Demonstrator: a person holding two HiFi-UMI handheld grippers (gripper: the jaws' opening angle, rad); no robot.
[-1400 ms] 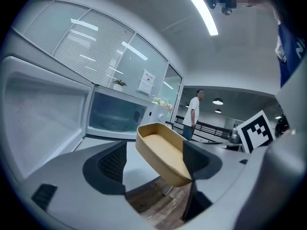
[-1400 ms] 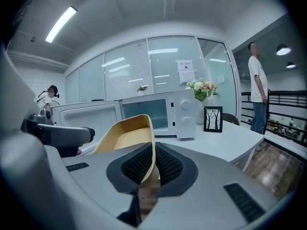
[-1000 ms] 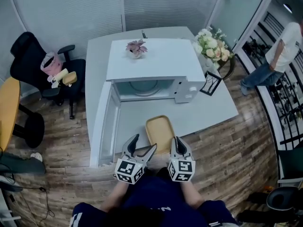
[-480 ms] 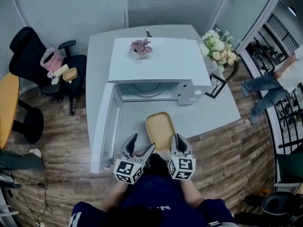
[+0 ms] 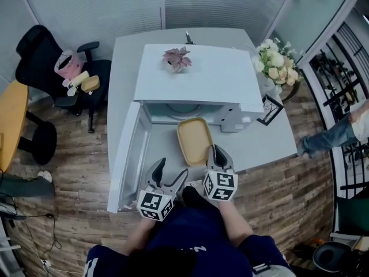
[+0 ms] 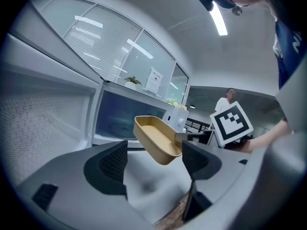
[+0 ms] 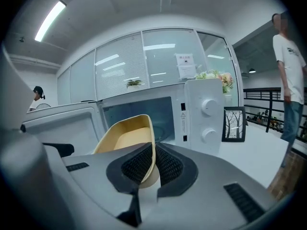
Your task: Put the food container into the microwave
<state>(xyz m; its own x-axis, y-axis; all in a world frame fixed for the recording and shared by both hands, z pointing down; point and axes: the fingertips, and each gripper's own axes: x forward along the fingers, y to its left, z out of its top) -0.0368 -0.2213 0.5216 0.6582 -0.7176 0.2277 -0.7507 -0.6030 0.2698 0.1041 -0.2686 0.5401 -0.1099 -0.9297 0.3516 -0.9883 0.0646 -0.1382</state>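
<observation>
Seemingly light, stiff and thin-walled, the container [image 5: 194,140] hangs near the desk's [image 5: 262,146] front edge, right claw [image 5: 214,150] clamped on its rim, left claw [image 5: 173,168] apart, empty.

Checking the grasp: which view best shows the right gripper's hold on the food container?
Right gripper view: the right gripper pinches the food container rim between shut jaws. Head view shows it from above; left gripper view shows it tilted from the side.

My right claw [image 5: 214,150] points forward and slightly down, its jaws clamped on the rim of the tan oblong food container [image 5: 194,140]. I hold my left claw [image 5: 173,167] just beside it, jaws spread apart, gripping nothing.
</observation>
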